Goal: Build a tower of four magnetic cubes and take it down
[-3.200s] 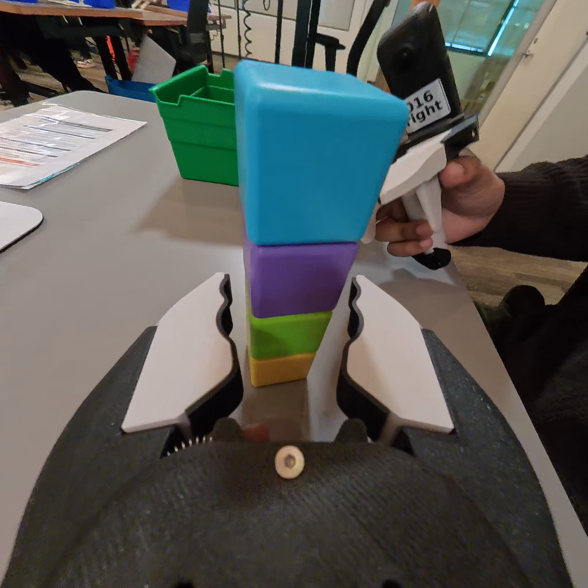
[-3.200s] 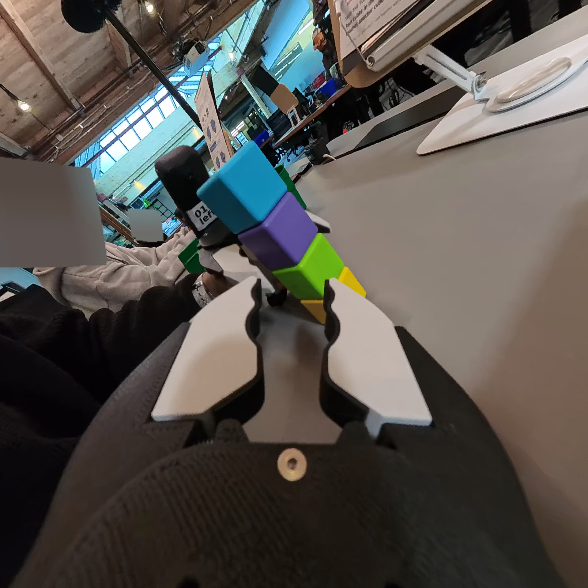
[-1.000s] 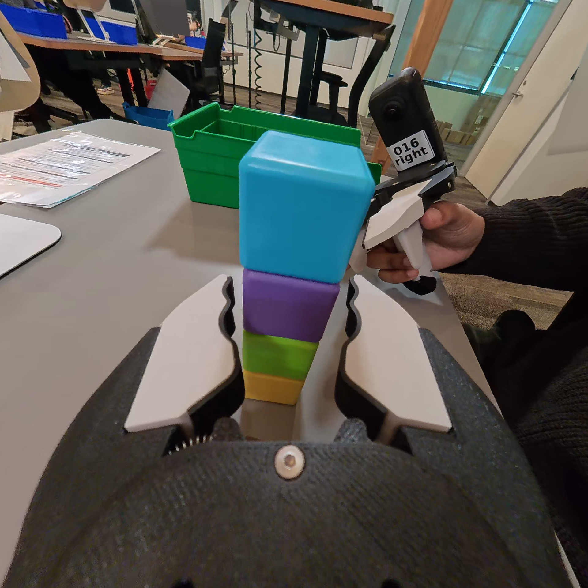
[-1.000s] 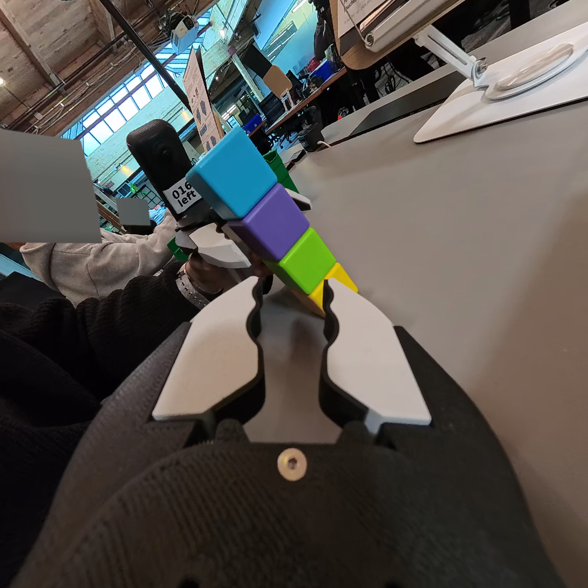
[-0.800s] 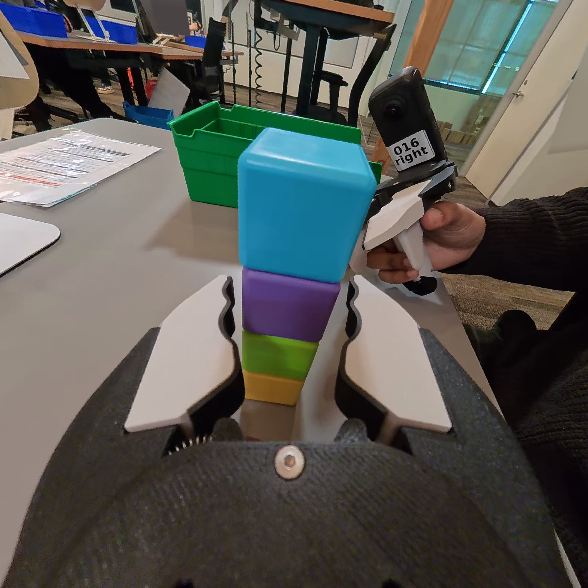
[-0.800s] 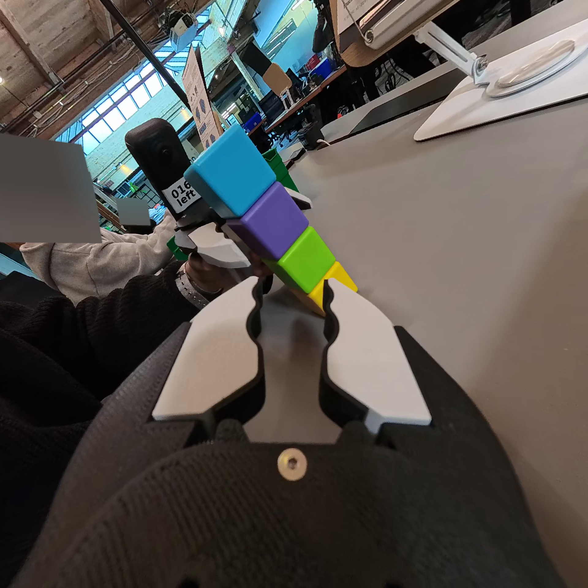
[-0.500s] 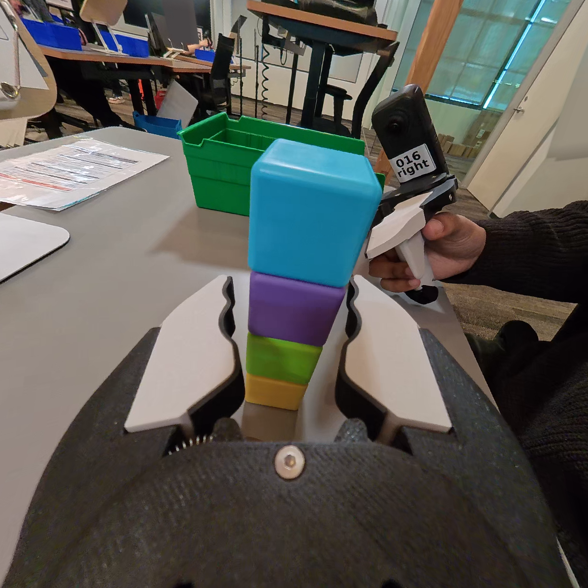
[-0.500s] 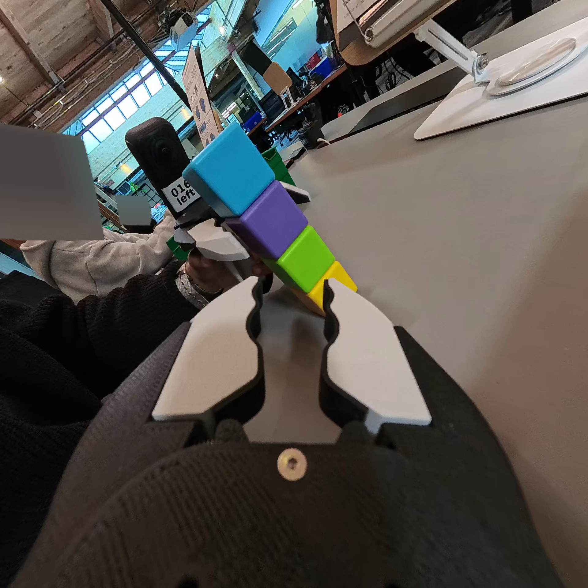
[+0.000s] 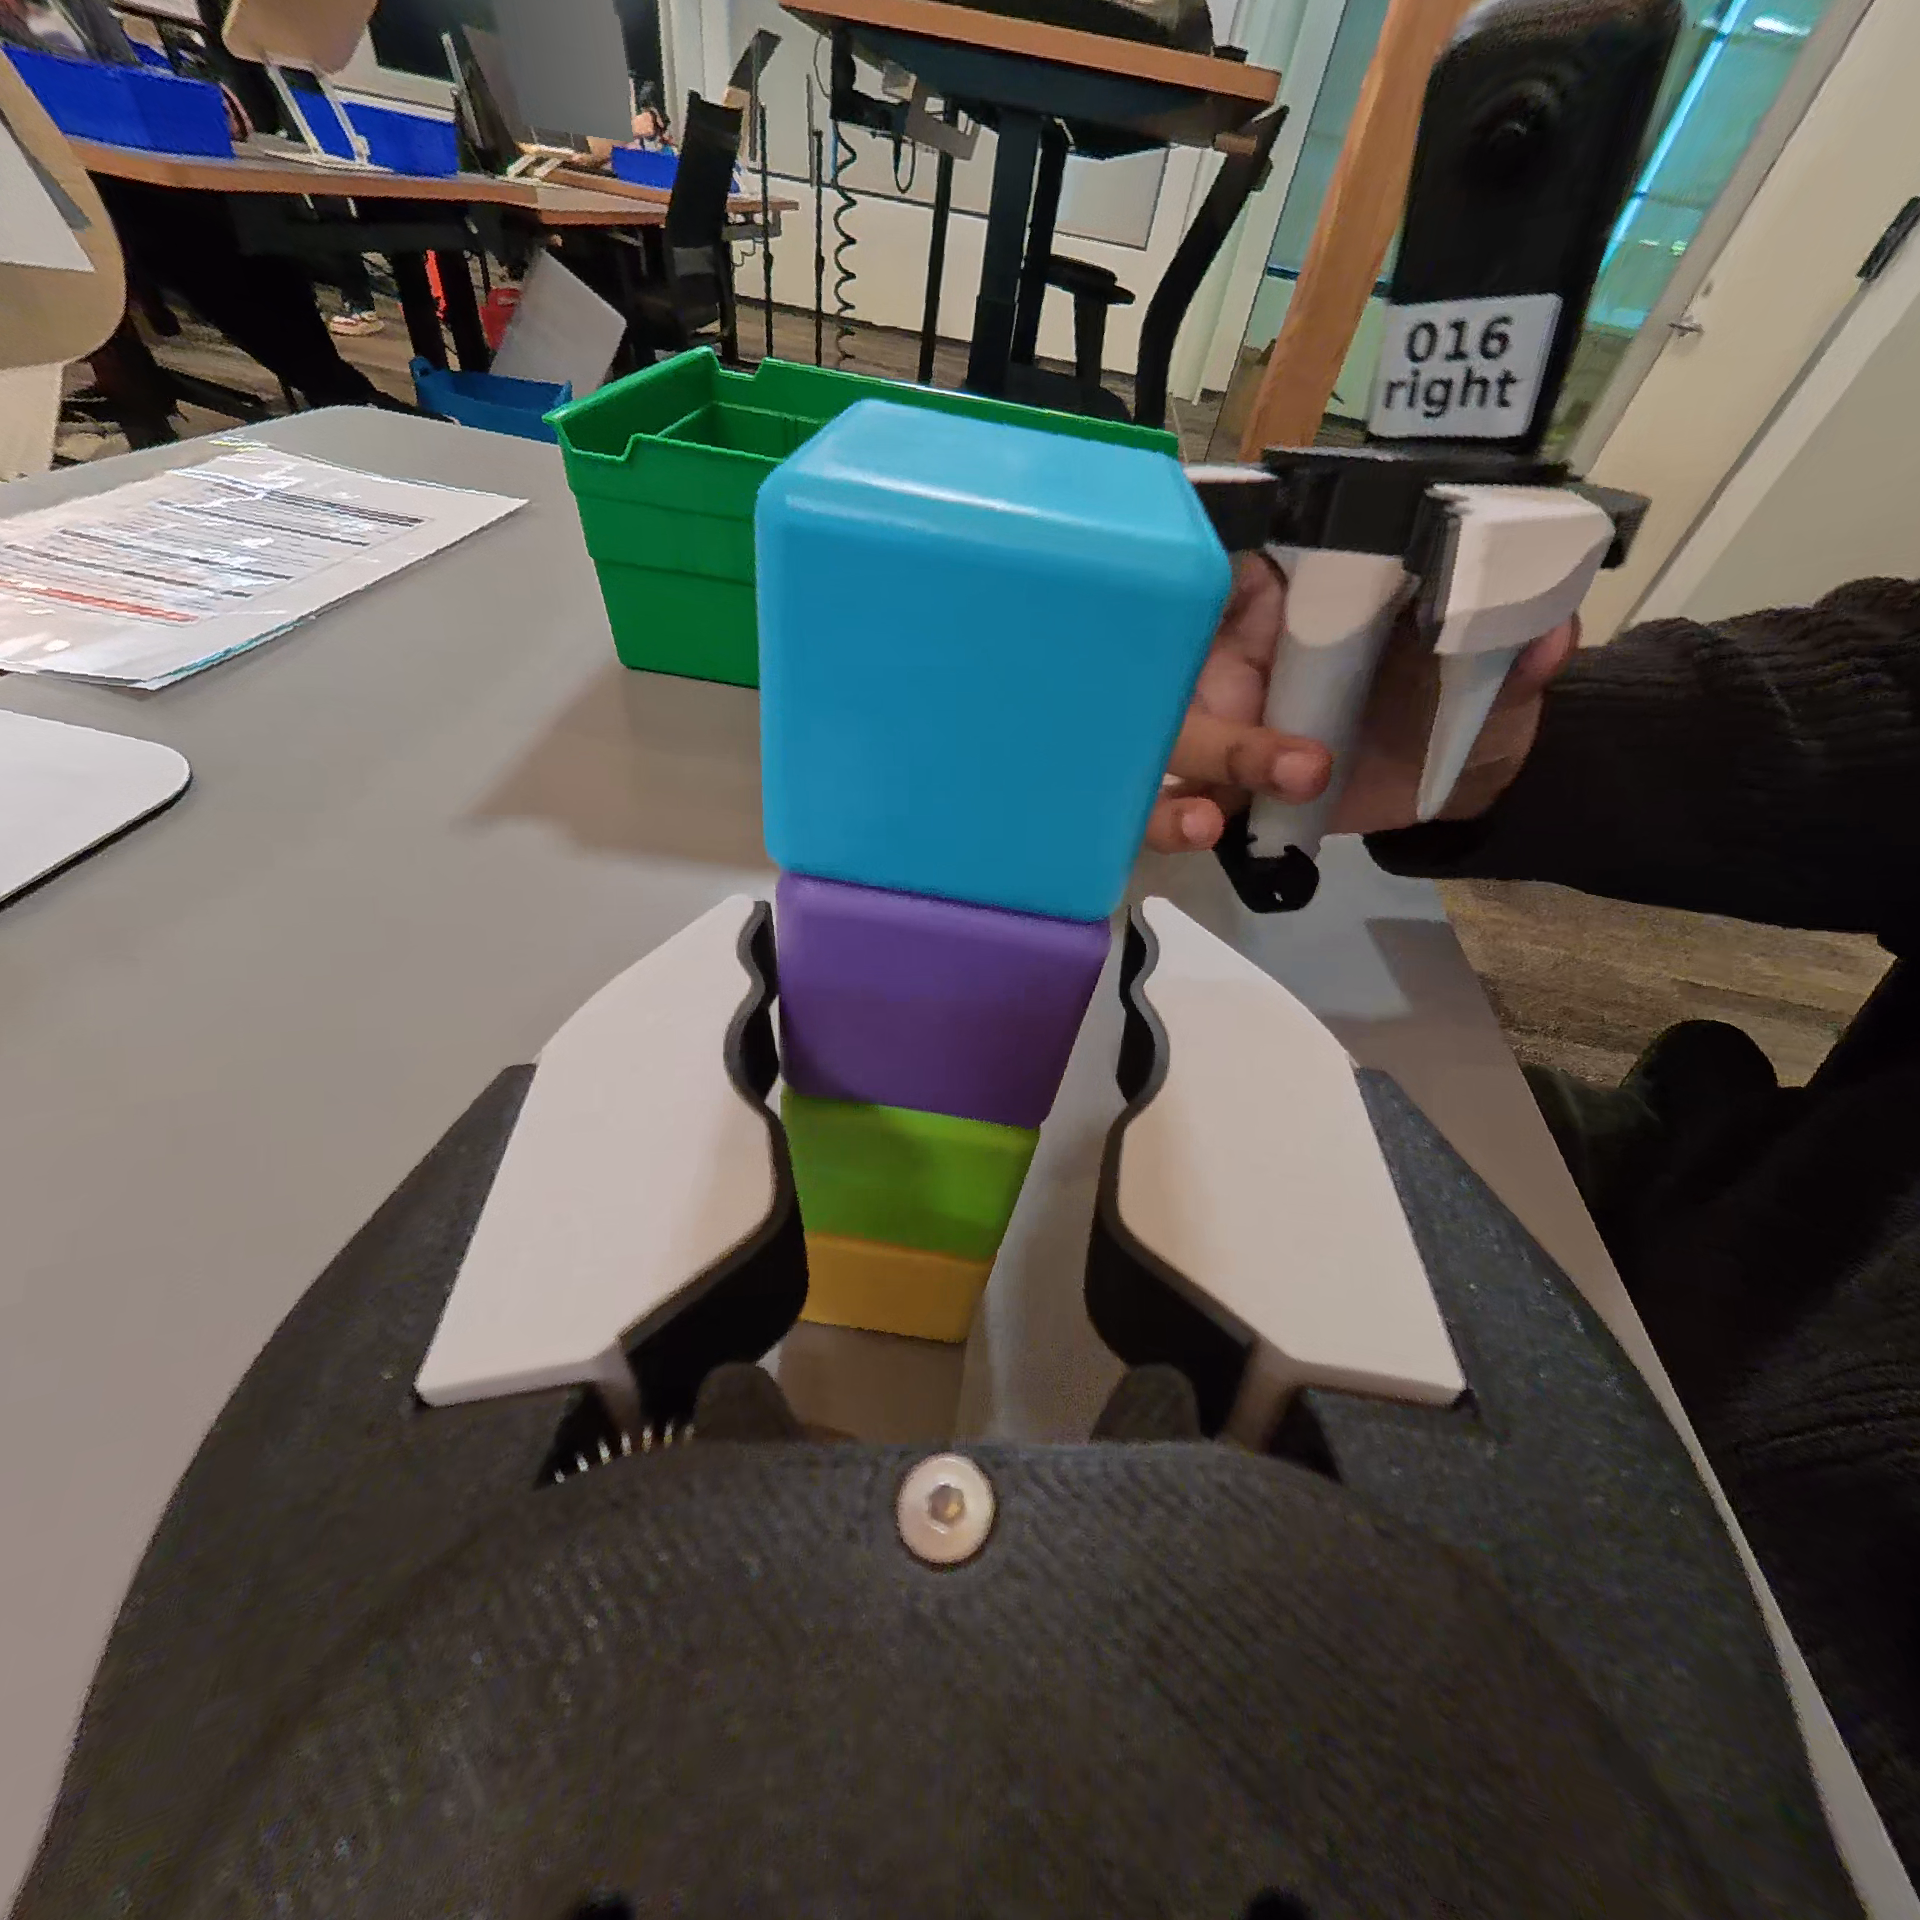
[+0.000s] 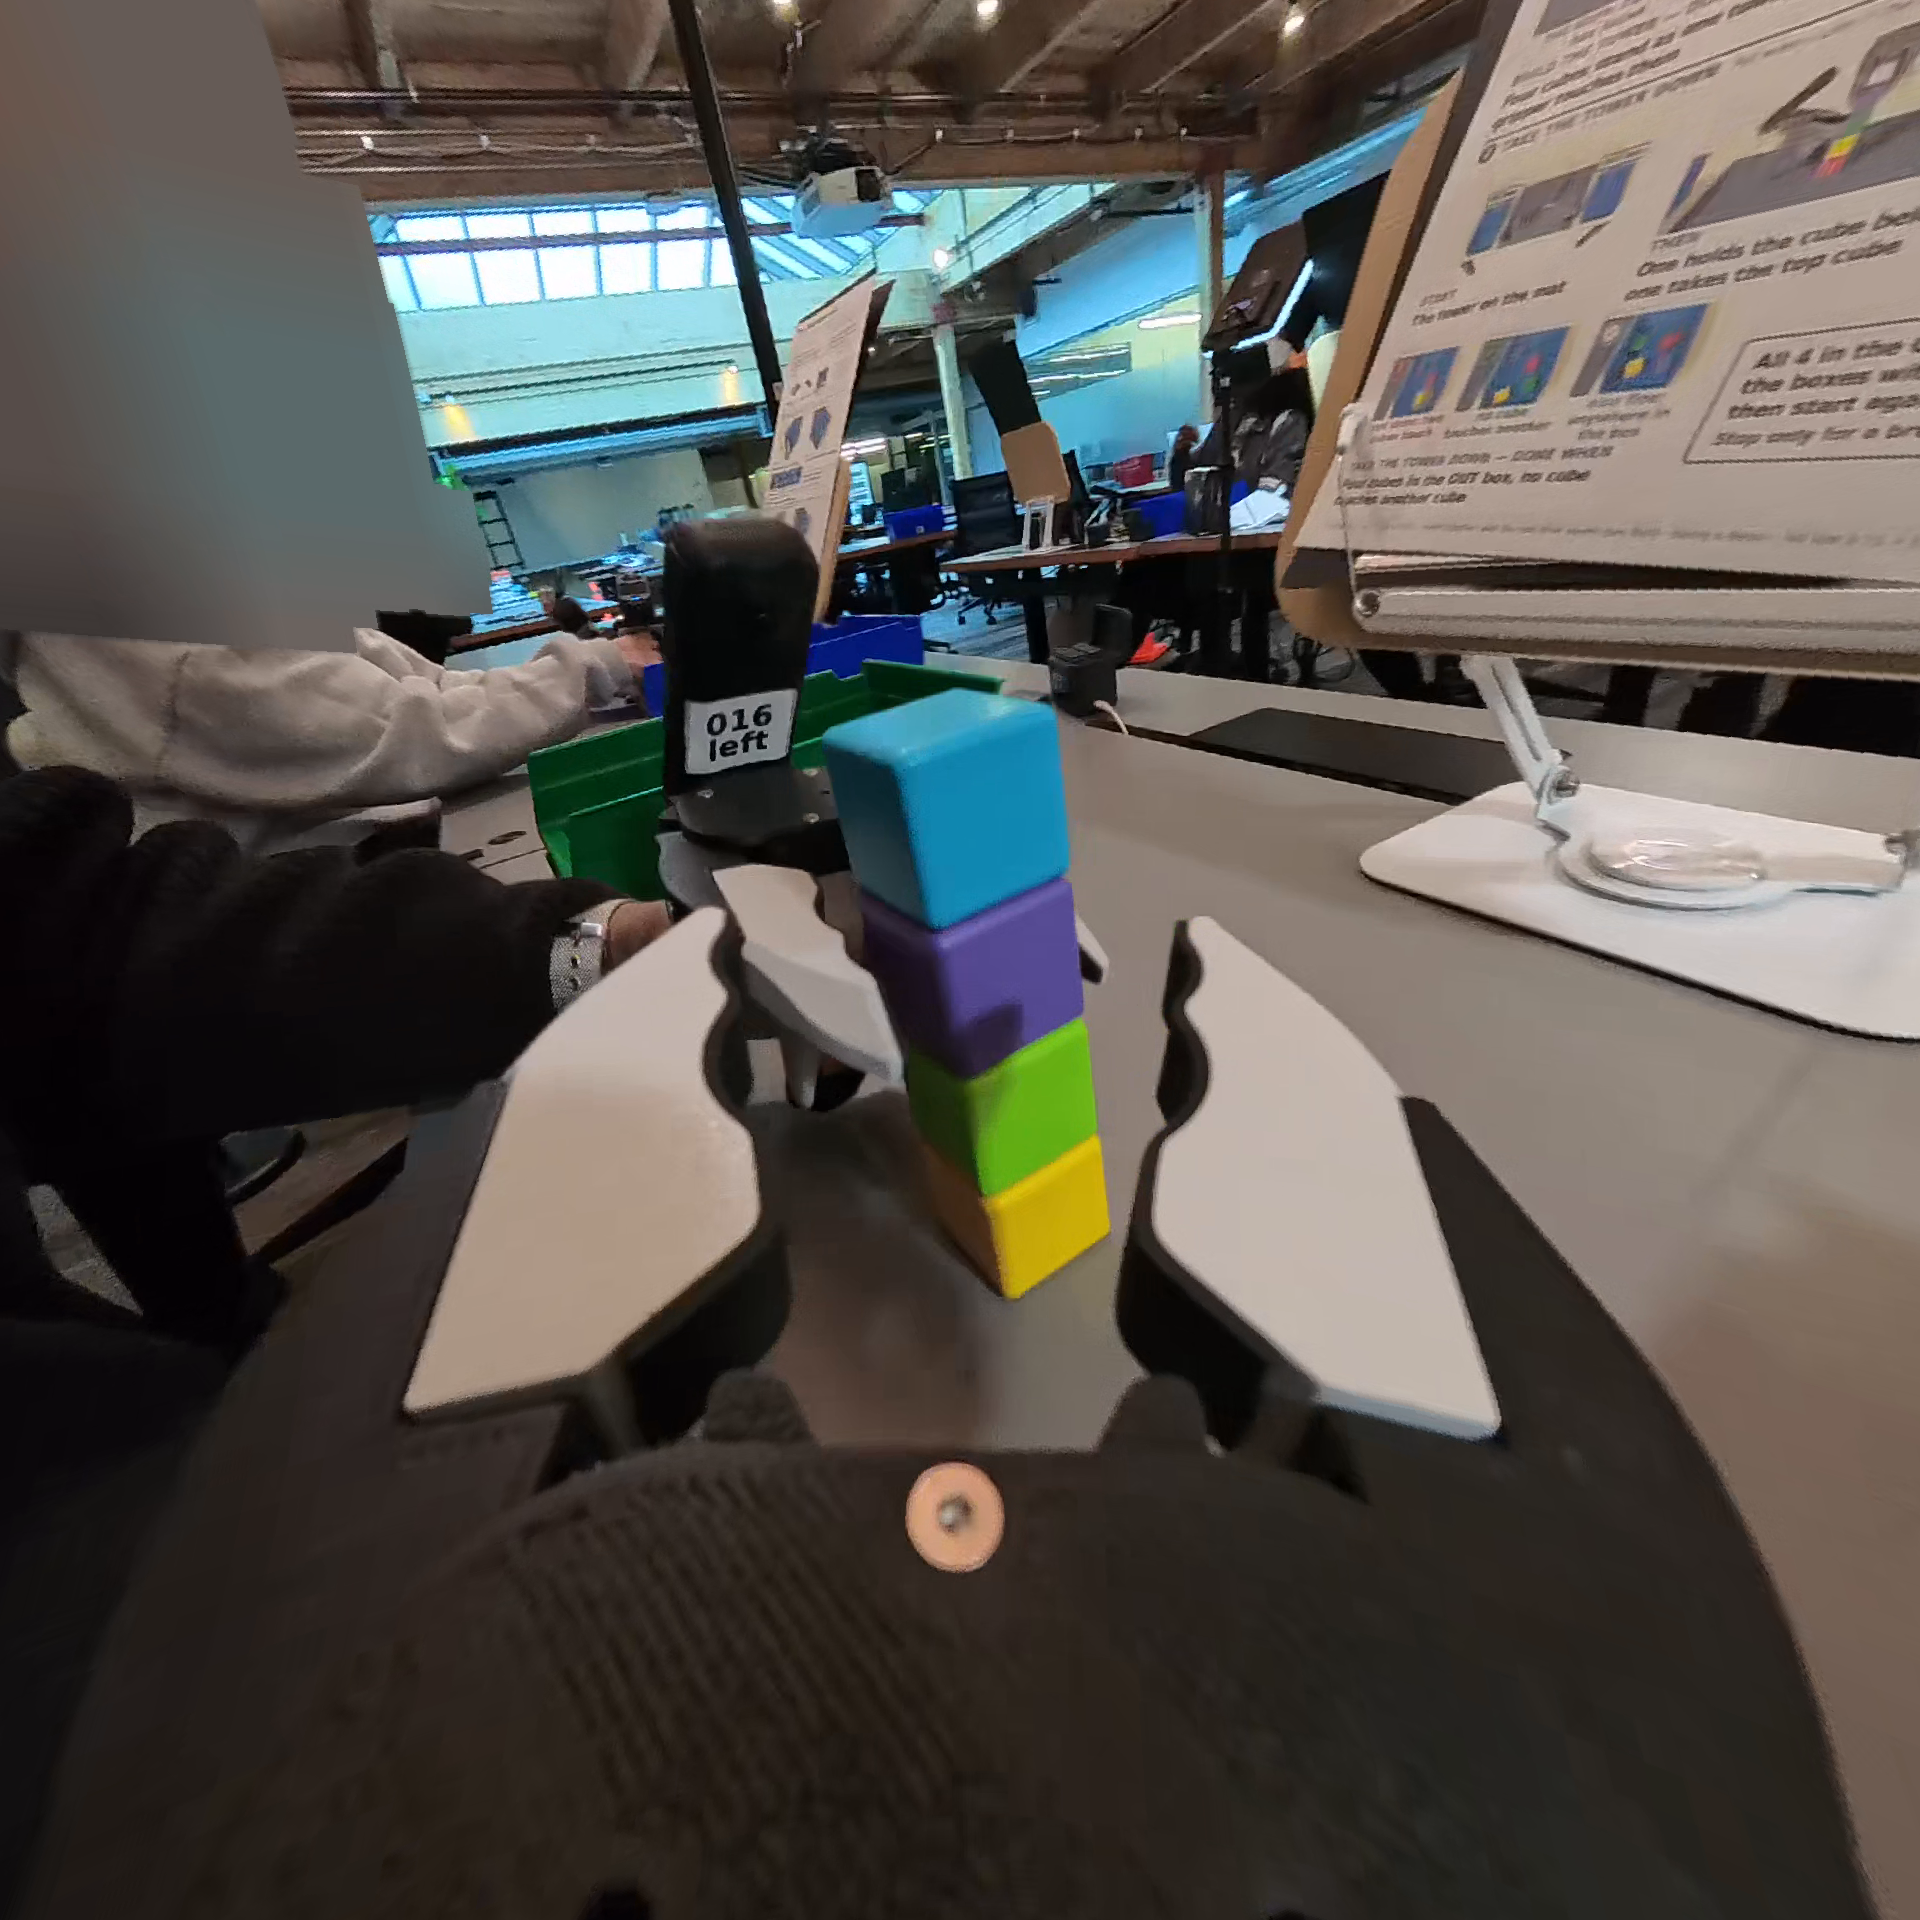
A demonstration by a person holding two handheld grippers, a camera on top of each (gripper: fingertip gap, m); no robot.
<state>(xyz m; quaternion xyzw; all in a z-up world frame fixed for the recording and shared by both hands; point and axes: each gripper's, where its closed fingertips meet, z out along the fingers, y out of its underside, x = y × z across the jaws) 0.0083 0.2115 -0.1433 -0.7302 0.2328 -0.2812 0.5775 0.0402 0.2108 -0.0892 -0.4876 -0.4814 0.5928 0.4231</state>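
A tower of four cubes stands upright on a grey surface (image 9: 312,883): a yellow cube (image 10: 1039,1210) at the bottom, then a green cube (image 10: 1003,1101), a purple cube (image 9: 935,997), and a larger blue cube (image 9: 977,665) on top. The left gripper (image 9: 940,997) is spread, its fingers flanking the purple cube on both sides; whether they touch it cannot be told. The right gripper (image 10: 945,1039) is also spread and holds nothing, with the tower standing at its twelve o'clock, between and beyond its fingertips. Judging from this, any squeeze on the purple cube would go best level and gentle, so the stack stays straight. A green bin (image 9: 675,520) sits behind the tower, at eleven o'clock from the left gripper. Printed paper (image 9: 208,561) lies at ten o'clock.
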